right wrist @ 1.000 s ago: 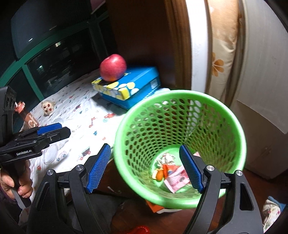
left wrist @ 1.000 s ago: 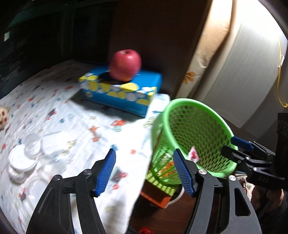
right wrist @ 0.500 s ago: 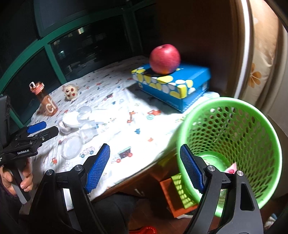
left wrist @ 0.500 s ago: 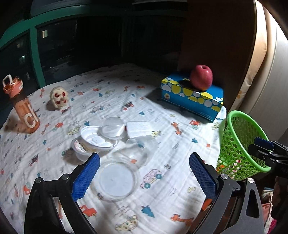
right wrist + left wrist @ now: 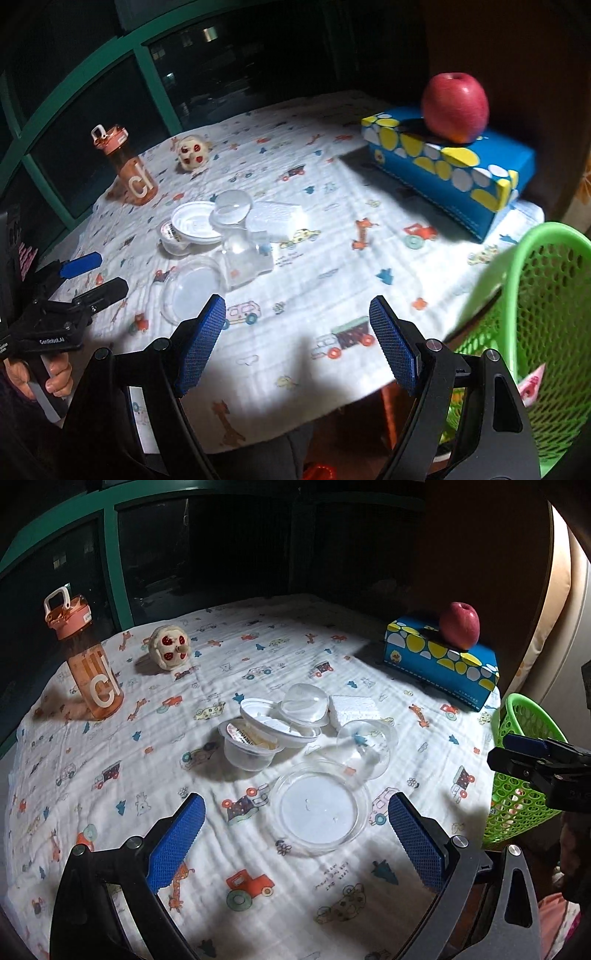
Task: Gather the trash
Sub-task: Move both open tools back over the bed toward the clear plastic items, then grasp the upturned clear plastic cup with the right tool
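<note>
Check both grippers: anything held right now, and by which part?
Nothing held. The left gripper and right gripper both have jaws open over the tablecloth, with nothing between them.

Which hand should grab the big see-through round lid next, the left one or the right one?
Probably the left. The left tool is open, with the clear round plastic lid lying just ahead between its blue pads. The right tool, also open, points at bare cloth beside the green mesh basket.
</note>
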`<state>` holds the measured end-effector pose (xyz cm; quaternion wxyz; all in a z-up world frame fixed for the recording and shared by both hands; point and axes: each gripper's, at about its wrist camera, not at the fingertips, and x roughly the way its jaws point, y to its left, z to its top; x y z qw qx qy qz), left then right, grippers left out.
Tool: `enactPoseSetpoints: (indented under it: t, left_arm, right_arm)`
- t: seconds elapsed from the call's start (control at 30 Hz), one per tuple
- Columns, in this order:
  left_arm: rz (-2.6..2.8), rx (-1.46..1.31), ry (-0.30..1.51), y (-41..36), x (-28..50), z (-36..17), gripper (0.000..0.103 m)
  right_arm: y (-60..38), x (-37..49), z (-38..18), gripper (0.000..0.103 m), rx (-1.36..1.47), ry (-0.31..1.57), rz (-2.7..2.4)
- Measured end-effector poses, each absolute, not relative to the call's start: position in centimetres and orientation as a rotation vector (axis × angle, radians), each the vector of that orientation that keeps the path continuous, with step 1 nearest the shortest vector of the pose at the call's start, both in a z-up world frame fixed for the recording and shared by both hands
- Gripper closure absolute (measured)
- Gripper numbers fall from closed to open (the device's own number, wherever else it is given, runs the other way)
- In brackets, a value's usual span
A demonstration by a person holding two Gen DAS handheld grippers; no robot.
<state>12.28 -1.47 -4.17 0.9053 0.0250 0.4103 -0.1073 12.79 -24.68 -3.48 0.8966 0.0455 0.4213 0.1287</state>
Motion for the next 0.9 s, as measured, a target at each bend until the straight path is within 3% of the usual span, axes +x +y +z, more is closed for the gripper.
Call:
enactPoseSetpoints:
  t: [0.3, 0.6, 0.9]
  left_arm:
    - [-0.201, 0.032, 0.898, 0.9, 12.6, -6.1, 0.007]
    - [-0.225, 0.065, 0.936, 0.5, 13.1, -7.7, 0.007]
    - [-0.301, 0.111, 0.975, -1.7, 14.3, -9.3, 0.007]
  right_arm:
    - [-20.3, 16.6, -6.4, 0.024, 0.044, 0.923, 0.369]
    - [-19.3, 20.3, -9.0, 0.032, 0.057, 0.974, 0.410]
    - [-19.7, 22.2, -10.3, 0.054, 0.139, 1.023, 0.445]
